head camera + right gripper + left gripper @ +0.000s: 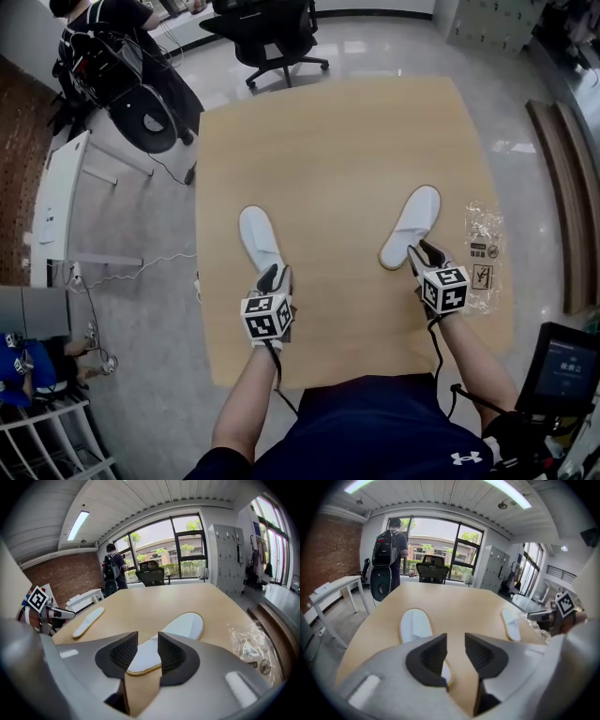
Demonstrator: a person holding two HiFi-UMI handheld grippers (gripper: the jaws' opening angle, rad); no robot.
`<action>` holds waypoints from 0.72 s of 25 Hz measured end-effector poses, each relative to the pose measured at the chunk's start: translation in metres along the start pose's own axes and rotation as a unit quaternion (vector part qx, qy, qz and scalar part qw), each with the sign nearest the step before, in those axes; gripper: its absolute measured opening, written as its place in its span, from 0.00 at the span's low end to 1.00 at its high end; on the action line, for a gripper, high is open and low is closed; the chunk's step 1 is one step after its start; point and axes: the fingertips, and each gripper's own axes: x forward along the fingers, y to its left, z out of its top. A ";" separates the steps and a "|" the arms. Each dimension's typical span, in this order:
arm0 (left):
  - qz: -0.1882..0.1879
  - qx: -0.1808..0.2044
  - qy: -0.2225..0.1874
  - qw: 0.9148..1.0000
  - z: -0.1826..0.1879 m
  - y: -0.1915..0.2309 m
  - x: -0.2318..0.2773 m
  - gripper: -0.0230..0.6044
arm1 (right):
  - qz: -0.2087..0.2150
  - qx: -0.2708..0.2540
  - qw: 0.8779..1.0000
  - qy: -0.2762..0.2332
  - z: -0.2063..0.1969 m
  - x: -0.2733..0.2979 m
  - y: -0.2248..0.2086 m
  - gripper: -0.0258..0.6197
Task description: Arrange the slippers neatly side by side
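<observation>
Two white slippers are laid sole-down on a light wooden table (347, 141), well apart from each other. The left slipper (258, 236) is placed toward the near left of the tabletop, with its long axis running from near to far and leaning slightly left. The right slipper (412, 225) is placed toward the near right and is angled so that its far end is turned to the right.

The left gripper (274, 277) is held just at the near end of the left slipper. In the left gripper view its jaws are seen standing apart, with bare tabletop in the gap and the slipper's near end showing beside the left jaw; nothing is clamped. The right gripper (424, 255) is held at the near end of the right slipper. In the right gripper view its jaws are likewise parted, and the near end of that slipper is seen in the gap between them, lying flat on the table and not pressed by the pads.

A clear plastic bag (485, 246) with dark print is lying on the table to the right of the right slipper. Beyond the far edge of the table a black office chair (272, 33) is seen, and at the far left a person with a backpack (112, 47) is standing near a white desk (56, 206)
</observation>
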 end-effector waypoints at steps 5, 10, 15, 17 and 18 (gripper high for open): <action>0.057 0.011 0.027 0.998 0.001 0.055 0.021 0.32 | -0.040 -0.037 0.998 0.033 -0.003 0.034 -0.028 0.44; 0.092 0.024 0.038 0.995 0.006 0.094 0.035 0.32 | -0.069 -0.028 0.996 0.056 -0.004 0.056 -0.055 0.47; 0.100 0.026 0.058 0.993 0.002 0.103 0.048 0.40 | -0.083 -0.003 0.994 0.073 -0.015 0.068 -0.061 0.52; 0.103 0.026 0.067 0.992 0.000 0.105 0.052 0.40 | -0.083 -0.012 0.993 0.084 -0.018 0.074 -0.061 0.51; 0.103 0.026 0.070 0.992 -0.001 0.104 0.055 0.40 | -0.082 -0.019 0.992 0.089 -0.020 0.077 -0.061 0.50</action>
